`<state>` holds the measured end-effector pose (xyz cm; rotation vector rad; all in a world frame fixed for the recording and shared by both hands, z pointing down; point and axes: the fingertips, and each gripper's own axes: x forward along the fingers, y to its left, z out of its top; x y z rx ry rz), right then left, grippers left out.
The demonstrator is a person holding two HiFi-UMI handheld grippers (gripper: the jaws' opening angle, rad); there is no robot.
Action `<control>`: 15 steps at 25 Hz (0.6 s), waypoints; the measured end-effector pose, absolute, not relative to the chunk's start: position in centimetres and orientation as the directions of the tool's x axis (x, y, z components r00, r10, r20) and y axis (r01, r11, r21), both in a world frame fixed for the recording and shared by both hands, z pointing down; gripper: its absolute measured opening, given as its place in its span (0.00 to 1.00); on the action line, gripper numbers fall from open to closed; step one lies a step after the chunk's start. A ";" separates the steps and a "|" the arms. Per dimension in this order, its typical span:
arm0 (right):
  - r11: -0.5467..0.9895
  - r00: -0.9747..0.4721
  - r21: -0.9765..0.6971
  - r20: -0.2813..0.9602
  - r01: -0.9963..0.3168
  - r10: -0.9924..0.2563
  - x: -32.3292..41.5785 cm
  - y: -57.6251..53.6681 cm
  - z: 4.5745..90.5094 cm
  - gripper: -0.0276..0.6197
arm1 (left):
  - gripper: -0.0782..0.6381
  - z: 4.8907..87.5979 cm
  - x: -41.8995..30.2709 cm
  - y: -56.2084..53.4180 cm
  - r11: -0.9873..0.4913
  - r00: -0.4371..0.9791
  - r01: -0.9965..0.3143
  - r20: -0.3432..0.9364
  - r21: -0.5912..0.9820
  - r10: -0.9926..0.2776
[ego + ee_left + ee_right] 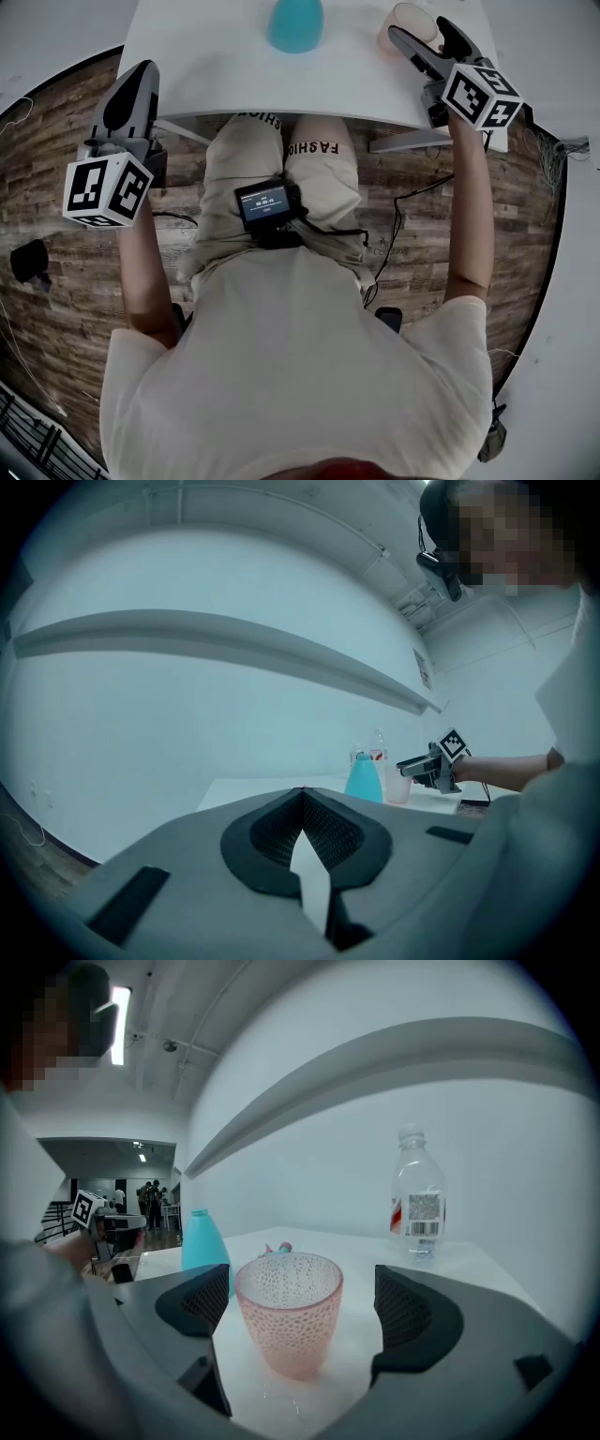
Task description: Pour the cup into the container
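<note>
The right gripper (300,1305) stands wide open with the pink cup (289,1321) upright between its jaws. Its own view shows a gap at each side of the cup, narrow at the left pad and wider at the right, so nothing is gripped. A few drops lie on the table (361,1252) in front of the cup. That view alone shows the cup's dimpled wall; whether it holds anything I cannot tell.

The head view shows the layout from above. The cup sits at the table's far right and the teal container (296,23) is at the middle of the far edge, well apart from it. The left gripper (136,77) hangs off the table's left side over the wood floor (47,187). A small screen (267,204) rests on the person's lap, seen in this view only.

The left gripper view shows its own jaws pressed together with nothing between them. Across the table, the container stands just left of the cup.

A clear bottle (418,1204) with a label stands upright on the table behind the right jaw. The head view does not show it. The left gripper view shows only its top behind the container.
</note>
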<state>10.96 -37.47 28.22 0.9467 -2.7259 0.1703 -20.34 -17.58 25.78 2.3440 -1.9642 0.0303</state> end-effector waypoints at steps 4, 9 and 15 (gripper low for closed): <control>0.747 -0.733 0.043 0.159 -0.664 -0.661 12.3 -36.1 25.2 0.76 | 0.12 25.4 -20.8 -17.1 -0.151 0.152 -0.987 0.030 0.045 -0.988; 0.714 -0.718 0.131 0.023 -0.688 -0.696 13.3 -32.7 22.8 0.65 | 0.12 25.6 -20.9 -16.1 -0.133 0.134 -0.990 0.005 0.045 -0.991; 0.670 -0.686 0.196 -0.028 -0.717 -0.727 14.6 -29.7 23.1 0.55 | 0.12 26.0 -19.9 -15.3 -0.159 0.159 -0.987 -0.003 0.040 -0.987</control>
